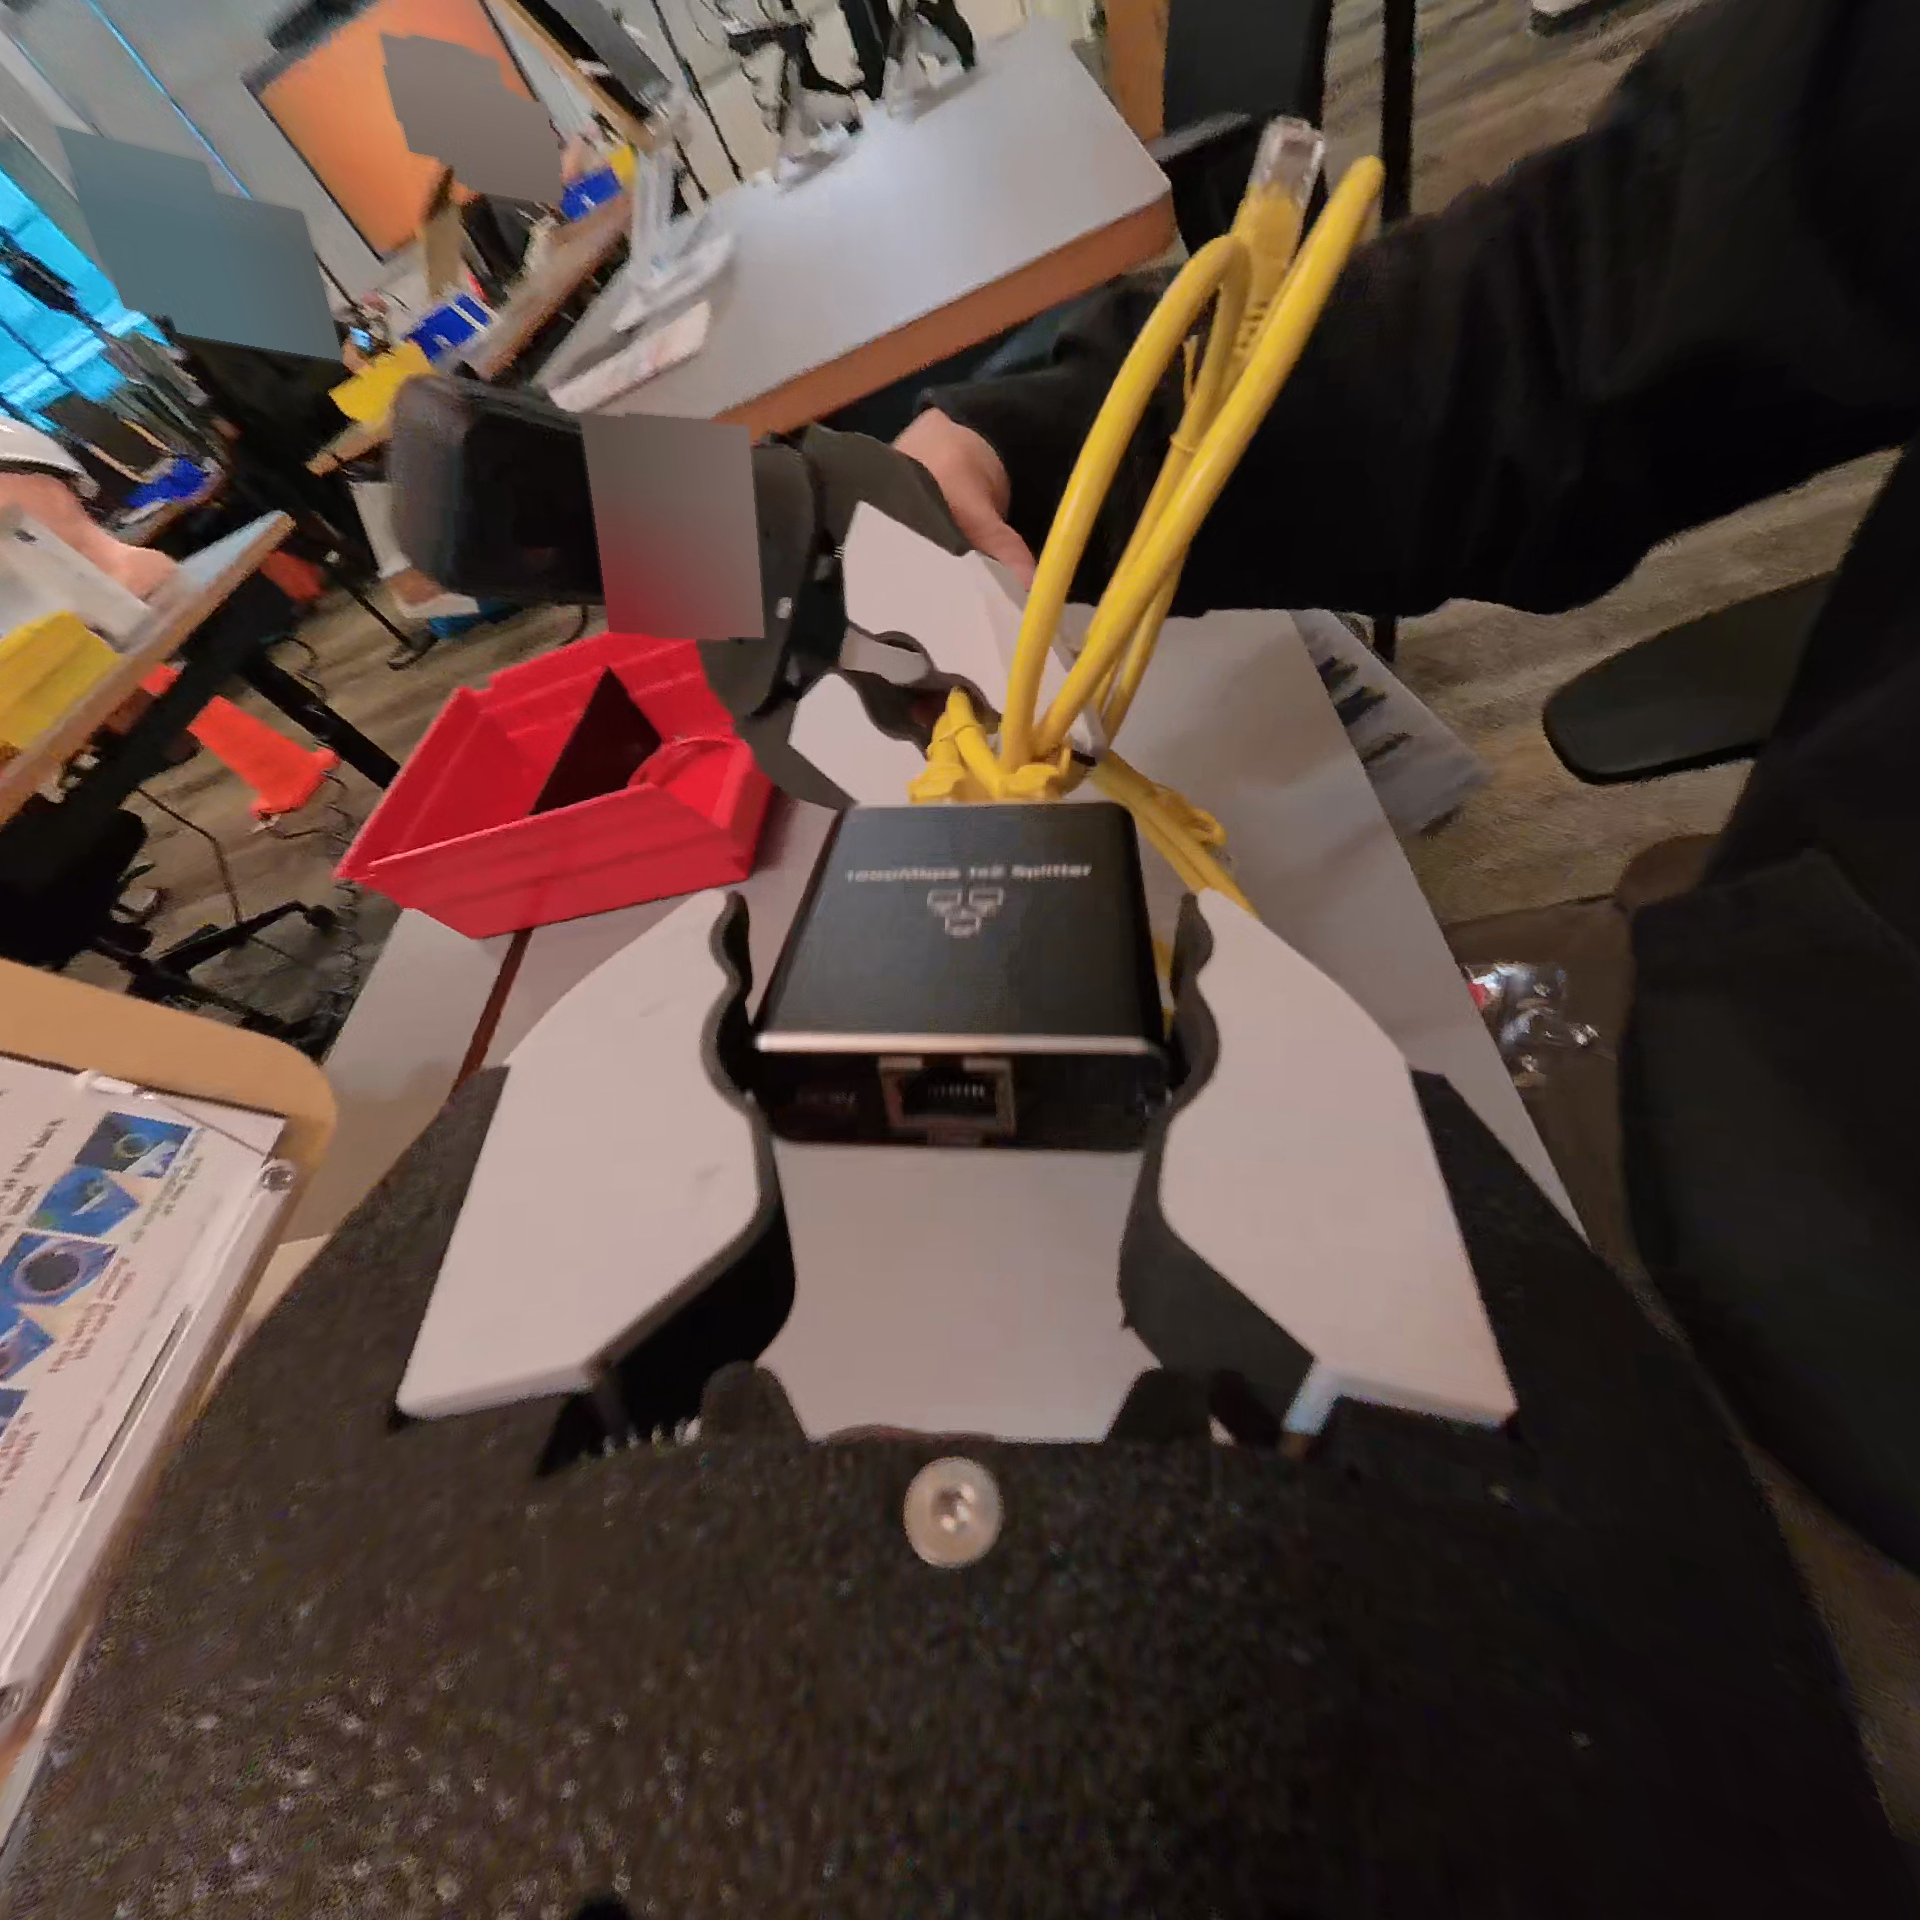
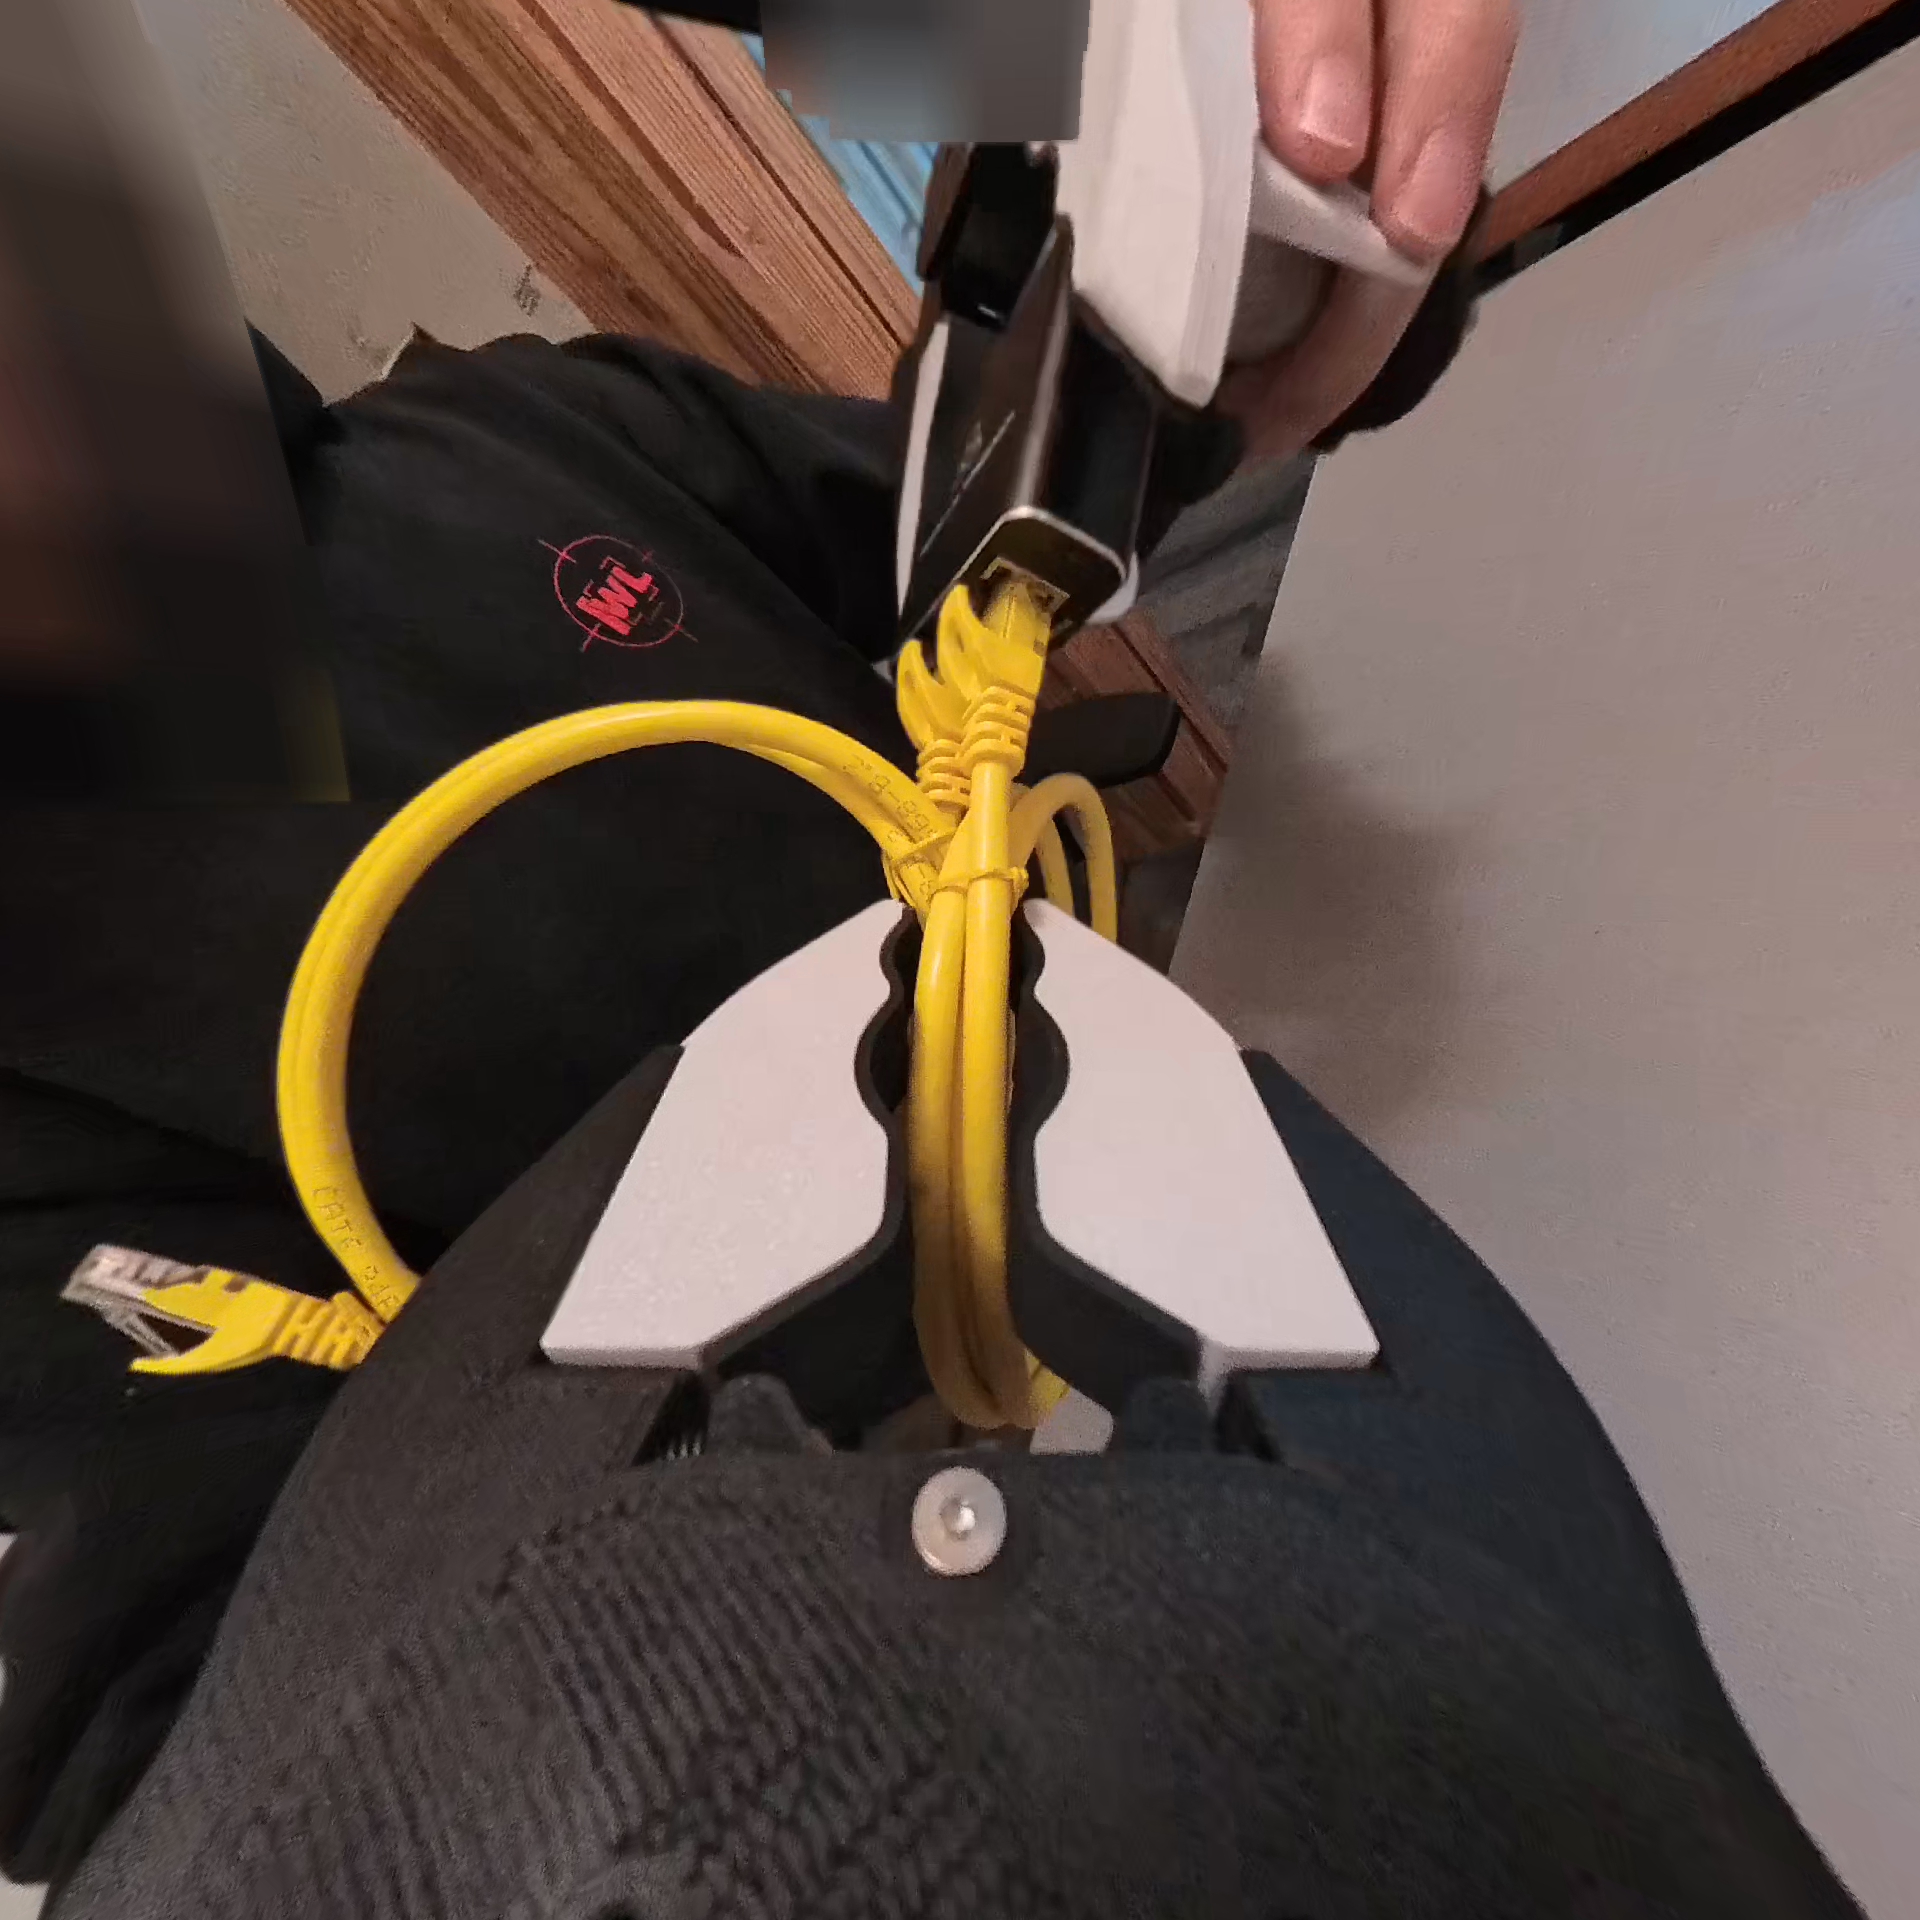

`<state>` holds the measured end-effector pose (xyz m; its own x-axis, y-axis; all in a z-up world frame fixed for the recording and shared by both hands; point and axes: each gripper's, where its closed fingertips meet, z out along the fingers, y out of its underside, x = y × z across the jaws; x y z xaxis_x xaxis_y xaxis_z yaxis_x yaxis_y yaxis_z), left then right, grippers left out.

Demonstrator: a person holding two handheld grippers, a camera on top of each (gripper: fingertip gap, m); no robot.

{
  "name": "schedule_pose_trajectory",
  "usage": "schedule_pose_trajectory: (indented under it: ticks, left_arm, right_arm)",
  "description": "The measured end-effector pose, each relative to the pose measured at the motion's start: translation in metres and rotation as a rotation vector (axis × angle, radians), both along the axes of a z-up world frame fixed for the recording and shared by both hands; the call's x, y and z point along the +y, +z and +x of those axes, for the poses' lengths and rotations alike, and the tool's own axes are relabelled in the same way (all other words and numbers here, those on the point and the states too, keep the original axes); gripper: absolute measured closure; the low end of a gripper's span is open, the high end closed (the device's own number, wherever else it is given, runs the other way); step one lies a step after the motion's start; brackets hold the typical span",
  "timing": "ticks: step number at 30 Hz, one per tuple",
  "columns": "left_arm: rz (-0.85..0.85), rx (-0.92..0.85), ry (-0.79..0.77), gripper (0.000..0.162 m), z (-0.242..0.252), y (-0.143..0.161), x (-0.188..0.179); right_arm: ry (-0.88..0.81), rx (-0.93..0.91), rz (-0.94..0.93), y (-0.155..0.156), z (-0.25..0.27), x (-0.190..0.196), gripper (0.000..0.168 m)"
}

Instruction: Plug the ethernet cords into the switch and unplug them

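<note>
The switch (image 1: 961, 935), a small black box, sits clamped between the two fingers of the left claw (image 1: 961, 1023), held by its side walls above the white worktop (image 1: 935, 1278). Its near face shows one empty port (image 1: 945, 1099). At its far end, yellow cords (image 1: 1122, 540) rise in loops; one loose plug (image 1: 1283, 171) stands high above them.

In the right wrist view the switch (image 2: 1039, 457) hangs further off, tilted, with the left claw's white finger (image 2: 1153, 208) against it and a hand (image 2: 1371, 114) behind. One yellow plug (image 2: 1013, 634) is seated in a port on the end facing this camera, and a second plug (image 2: 930, 686) lies just beside it; whether that one is seated cannot be told. The right claw (image 2: 961, 977) is closed on the bundled cords (image 2: 961, 1122), which run down between its fingers, bound by a thin tie (image 2: 961, 883) just past the tips. One cord loops out to the left and ends in a free plug (image 2: 177, 1314) beside the claw body.

A red bin (image 1: 582, 800) stands on the worktop left of the switch. A black sleeve (image 1: 1507, 395) reaches across behind the cords. An orange cone (image 1: 265, 753) stands on the floor beyond.
</note>
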<state>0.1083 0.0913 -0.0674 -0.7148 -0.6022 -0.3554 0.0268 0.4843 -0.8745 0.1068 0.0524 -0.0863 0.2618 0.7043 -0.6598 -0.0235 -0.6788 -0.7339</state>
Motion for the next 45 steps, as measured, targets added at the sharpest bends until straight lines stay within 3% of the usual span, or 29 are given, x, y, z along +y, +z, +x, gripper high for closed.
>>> schedule_pose_trajectory:
  ticks: [6,26,38,41,45]
  left_arm:
    - [-0.092,0.016,-0.017,0.082,-0.005,0.004,-0.001]
    - [-0.167,-0.021,0.007,0.088,-0.007,0.004,0.000]
    - [-0.085,-0.034,-0.024,0.087,-0.010,-0.007,-0.010]
    - [-0.095,-0.027,-0.043,0.087,-0.014,-0.007,-0.013]
    - [-0.126,-0.016,-0.083,0.087,-0.021,-0.007,-0.011]
  right_arm:
    - [0.000,-0.007,-0.011,-0.004,0.003,0.000,0.152]
    - [0.017,-0.011,-0.001,-0.004,0.010,-0.005,0.153]
    - [0.039,-0.049,0.000,-0.010,0.003,-0.005,0.152]
    - [0.026,-0.032,0.008,-0.008,0.002,-0.006,0.147]
    - [-0.145,0.009,0.085,0.011,0.028,0.009,0.125]
